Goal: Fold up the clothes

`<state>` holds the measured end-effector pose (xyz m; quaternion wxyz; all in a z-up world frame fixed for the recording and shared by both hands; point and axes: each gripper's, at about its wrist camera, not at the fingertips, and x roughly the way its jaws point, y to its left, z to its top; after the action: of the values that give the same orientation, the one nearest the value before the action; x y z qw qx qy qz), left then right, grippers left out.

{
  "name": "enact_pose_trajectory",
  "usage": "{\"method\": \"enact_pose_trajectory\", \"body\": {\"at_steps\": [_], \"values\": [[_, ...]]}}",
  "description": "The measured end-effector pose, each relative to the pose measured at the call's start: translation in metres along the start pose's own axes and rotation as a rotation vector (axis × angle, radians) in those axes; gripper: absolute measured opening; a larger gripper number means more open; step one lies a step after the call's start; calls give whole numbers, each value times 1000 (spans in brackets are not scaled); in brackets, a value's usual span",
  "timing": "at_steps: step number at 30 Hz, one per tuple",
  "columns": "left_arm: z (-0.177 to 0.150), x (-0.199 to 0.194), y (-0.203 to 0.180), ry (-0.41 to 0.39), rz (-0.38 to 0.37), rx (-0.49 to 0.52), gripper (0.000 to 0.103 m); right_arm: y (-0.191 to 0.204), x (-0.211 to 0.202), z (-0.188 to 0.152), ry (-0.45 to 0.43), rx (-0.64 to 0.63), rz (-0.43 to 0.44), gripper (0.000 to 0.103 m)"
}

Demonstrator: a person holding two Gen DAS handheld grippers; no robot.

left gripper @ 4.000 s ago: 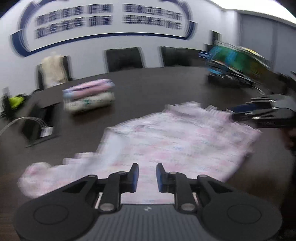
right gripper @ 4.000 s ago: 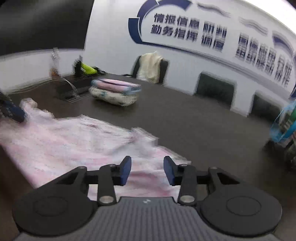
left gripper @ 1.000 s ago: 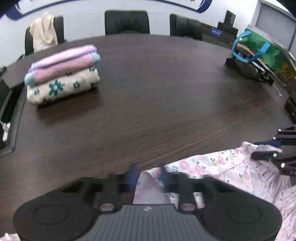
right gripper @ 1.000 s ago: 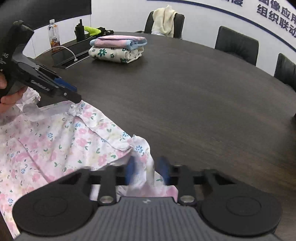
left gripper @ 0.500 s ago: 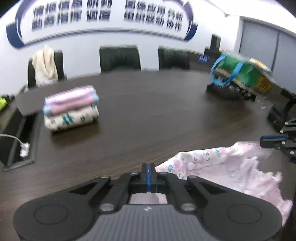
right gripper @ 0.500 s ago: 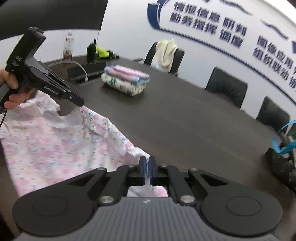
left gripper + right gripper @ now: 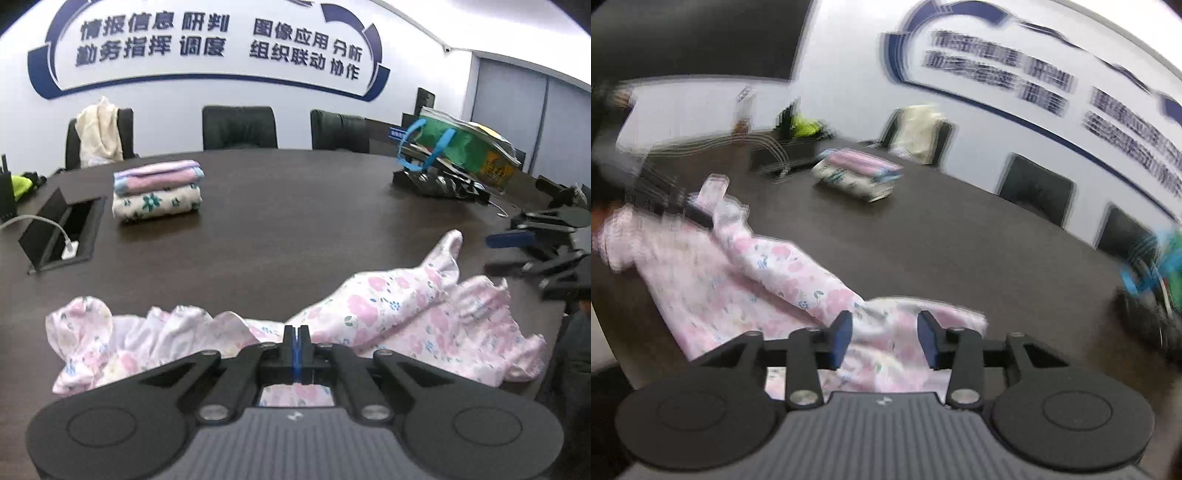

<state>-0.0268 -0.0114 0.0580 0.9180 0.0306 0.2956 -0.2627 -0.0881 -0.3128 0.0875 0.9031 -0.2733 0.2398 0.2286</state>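
The left gripper (image 7: 295,334) is pinching the pink floral garment (image 7: 388,310), which is lying rumpled across the lower frame on the bench (image 7: 295,221). The right gripper (image 7: 885,338) is hovering spread open over it. Folding is looking barely begun, while a folded stack (image 7: 157,195) is sitting upper left.

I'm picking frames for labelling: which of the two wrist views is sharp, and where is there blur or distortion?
Left wrist view: sharp; the wall lettering reads clearly, though the fisheye bows the table edge. Right wrist view: motion-smeared; folded stack and floral garment look streaked, only the right gripper stays crisp.
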Motion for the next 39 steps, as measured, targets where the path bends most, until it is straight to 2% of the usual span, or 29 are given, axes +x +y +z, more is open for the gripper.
{"method": "enact_pose_trajectory", "body": {"at_steps": [3,4,6,7,8,9,10,11,12,13,17,19,21,25,30,31,32,33,34,35,36,39], "values": [[5,-2,-1,-16,8,6,0,6,27,9,33,-312,74,40],[5,-2,0,-19,9,4,0,4,36,13,67,-384,84,44],[5,-3,0,-24,12,-2,0,-3,54,25,137,-445,128,45],[6,-3,1,-27,13,-5,0,-7,62,31,156,-462,154,48],[6,-4,1,-29,14,-8,0,-10,72,36,183,-471,188,56],[6,-4,2,-32,16,-11,0,-11,82,39,220,-476,228,60],[6,-4,2,-35,17,-14,0,-10,89,39,255,-486,273,60],[6,-4,2,-37,18,-17,0,-8,96,39,287,-501,306,50],[6,-5,3,-40,19,-20,0,-7,103,39,312,-504,310,32],[6,-6,4,-46,26,-25,0,-6,110,40,335,-502,305,3],[4,-12,11,-69,51,-32,0,8,79,47,216,-533,113,2],[0,-14,15,-71,61,-44,0,26,53,46,179,-597,-41,2],[-8,-18,18,-74,65,-61,0,45,32,39,164,-630,-125,2],[-31,-27,25,-58,73,-112,0,78,4,15,170,-527,-93,2],[-62,-31,29,9,36,-201,0,104,4,-9,229,-416,-7,3],[-65,-31,29,17,18,-214,0,106,4,-12,239,-410,10,4],[-66,-31,28,13,-13,-234,4,107,4,-14,250,-413,29,6],[-68,-31,28,8,-47,-255,14,108,3,-17,260,-415,49,9],[-68,-30,26,6,-68,-262,20,111,4,-17,255,-424,53,19],[-67,-28,22,8,-76,-251,26,112,2,-15,244,-424,51,39],[-66,-25,18,9,-81,-237,28,110,-1,-12,221,-414,49,46],[-65,-13,6,34,-82,-220,28,103,-12,0,137,-355,67,49]]}}
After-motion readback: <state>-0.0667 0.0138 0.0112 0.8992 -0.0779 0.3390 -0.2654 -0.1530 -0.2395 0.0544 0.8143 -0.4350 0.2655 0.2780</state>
